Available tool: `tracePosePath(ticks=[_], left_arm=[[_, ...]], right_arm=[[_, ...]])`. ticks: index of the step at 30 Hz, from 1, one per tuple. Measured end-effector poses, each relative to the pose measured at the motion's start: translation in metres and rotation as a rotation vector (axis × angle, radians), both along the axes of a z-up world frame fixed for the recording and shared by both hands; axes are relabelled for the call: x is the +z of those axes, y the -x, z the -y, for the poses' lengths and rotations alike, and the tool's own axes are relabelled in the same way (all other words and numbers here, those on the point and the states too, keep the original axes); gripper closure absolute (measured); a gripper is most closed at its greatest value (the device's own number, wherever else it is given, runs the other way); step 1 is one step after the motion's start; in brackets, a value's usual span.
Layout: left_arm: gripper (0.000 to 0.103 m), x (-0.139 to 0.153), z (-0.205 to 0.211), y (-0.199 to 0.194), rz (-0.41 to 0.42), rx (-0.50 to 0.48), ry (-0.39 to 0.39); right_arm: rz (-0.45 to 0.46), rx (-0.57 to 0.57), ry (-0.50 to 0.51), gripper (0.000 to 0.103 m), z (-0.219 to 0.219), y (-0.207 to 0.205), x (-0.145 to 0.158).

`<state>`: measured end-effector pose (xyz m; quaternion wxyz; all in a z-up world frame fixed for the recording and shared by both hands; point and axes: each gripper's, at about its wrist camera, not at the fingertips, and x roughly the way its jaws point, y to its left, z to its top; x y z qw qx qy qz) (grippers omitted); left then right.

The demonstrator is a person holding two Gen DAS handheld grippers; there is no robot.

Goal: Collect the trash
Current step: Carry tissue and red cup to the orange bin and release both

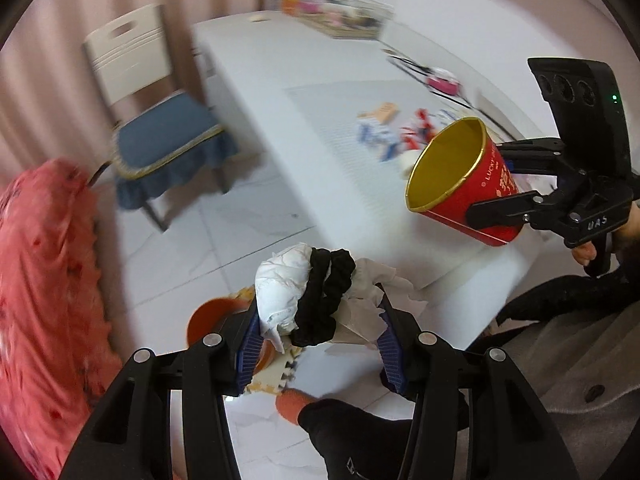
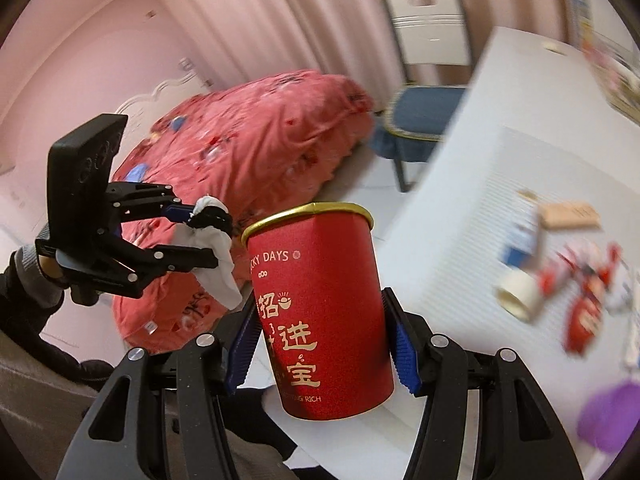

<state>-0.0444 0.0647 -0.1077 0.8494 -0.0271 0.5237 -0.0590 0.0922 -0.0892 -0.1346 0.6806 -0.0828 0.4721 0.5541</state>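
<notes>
1. White foam-like matting covered the tabletop (image 1: 280,80), which stood in a room with pink curtains (image 2: 248,8), pink walls and a pale tiled floor (image 1: 172,248).
2. Beside the tabletop stood a white chair (image 1: 132,60) with a blue cushion; a red quilt (image 2: 248,136) lay heaped on a bed near it.
3. Scattered wrappers (image 1: 400,128) in red, blue and white lay on the matting, along with a small tan box (image 2: 570,214) and a pale roll (image 2: 516,292); all were smeared by motion blur and hard to identify.
4. The left hand-held gripper (image 1: 318,336) was closed on a crumpled white tissue wad (image 1: 280,292) wrapped by a black band (image 1: 324,296), held in the air off the tabletop's near edge.
5. The right hand-held gripper (image 2: 326,344) clamped a red paper cup (image 2: 320,312) with a gold rim, also aloft, its open mouth tilted toward the wad and just beside it.
6. An orange round object (image 1: 212,316) on the floor was mostly hidden behind the left fingers, and a purple shape (image 2: 612,416) was cut off at the right view's edge.
</notes>
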Motion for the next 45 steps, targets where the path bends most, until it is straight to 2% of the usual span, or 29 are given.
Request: tracePosePath(ticks=[4,10,15,21,30,32,34,37,39,41,45], left_arm=[[0.051,-0.005,-0.037,0.014,-0.008,0.080,0.024],[0.051,-0.031,-0.092,0.015,-0.035,0.168,0.070],[0.051,-0.066,-0.134,0.016,-0.063,0.206,0.113],[0.051,-0.118,-0.169,0.010,-0.111,0.204,0.159],[0.050,-0.194,-0.195,-0.004,-0.153,0.192,0.200],[0.047,-0.207,-0.199,-0.007,-0.163,0.195,0.209],[0.046,-0.215,-0.200,-0.010,-0.175,0.186,0.211],[0.032,-0.226,-0.201,-0.016,-0.196,0.179,0.180],[0.030,-0.227,-0.200,-0.017,-0.192,0.168,0.188],[0.019,-0.225,-0.200,-0.013,-0.192,0.169,0.173],[0.019,-0.224,-0.203,-0.008,-0.193,0.164,0.179]], right_arm=[[0.008,0.106,-0.005,0.045,-0.065,0.018,0.002],[-0.011,0.153,0.001,0.045,-0.144,0.031,-0.011],[-0.048,0.162,0.051,0.045,-0.198,0.029,-0.049],[-0.097,0.155,0.121,0.045,-0.253,0.024,-0.115],[-0.133,0.104,0.201,0.045,-0.295,0.017,-0.195],[-0.144,0.091,0.215,0.045,-0.295,0.014,-0.206],[-0.153,0.070,0.229,0.045,-0.293,0.011,-0.215],[-0.161,0.049,0.242,0.045,-0.293,0.008,-0.226],[-0.165,0.045,0.255,0.045,-0.294,0.008,-0.232],[-0.166,0.046,0.265,0.044,-0.296,0.009,-0.237],[-0.166,0.062,0.277,0.042,-0.301,0.014,-0.244]])
